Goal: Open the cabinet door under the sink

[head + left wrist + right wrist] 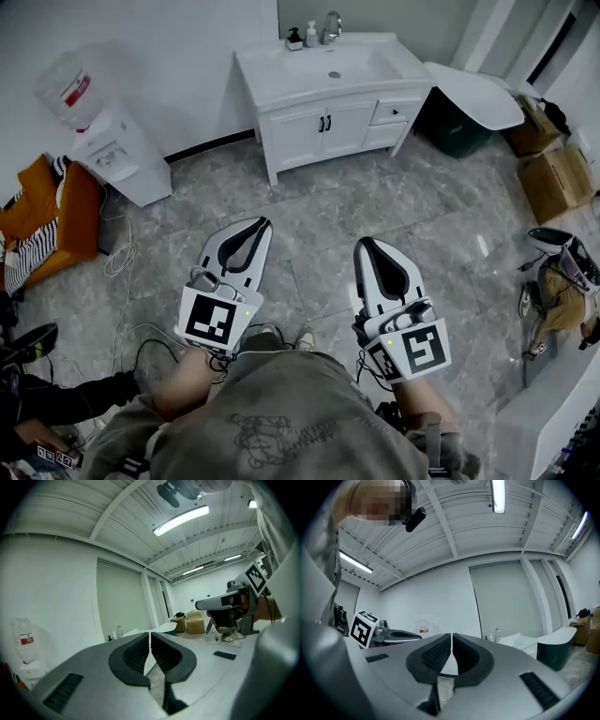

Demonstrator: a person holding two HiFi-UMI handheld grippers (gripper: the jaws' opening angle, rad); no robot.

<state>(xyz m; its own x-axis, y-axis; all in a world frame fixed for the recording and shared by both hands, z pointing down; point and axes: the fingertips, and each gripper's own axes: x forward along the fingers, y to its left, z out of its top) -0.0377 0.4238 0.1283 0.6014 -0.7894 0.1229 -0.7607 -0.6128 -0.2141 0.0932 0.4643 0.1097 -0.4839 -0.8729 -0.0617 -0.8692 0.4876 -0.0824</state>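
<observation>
Both claws clenched on nothing: left gripper (253, 228) and right gripper (366, 247) side by side, low over marble floor (309, 202). Open floor runs ahead to the cabinet doors (323, 128), closed, under the sink (328, 66). Water dispenser (117, 150) far left, red label unreadable.

Field notes, colours only. I'm seeing a white cabinet (300, 141) with black handles (325, 123), under a white sink (356, 64). The floor (309, 211) is reading grey, marbled with paler veins. The left gripper (258, 225) and right gripper (364, 246) are both showing white shells with black pads. Their cubes (211, 321) are carrying black-and-white square markers. I'm also noting a white dispenser (122, 155) with a red label (78, 90), orange fabric (66, 220) beside black-and-white stripes (28, 253), a dark green bin (455, 131) and brown boxes (553, 178).
</observation>
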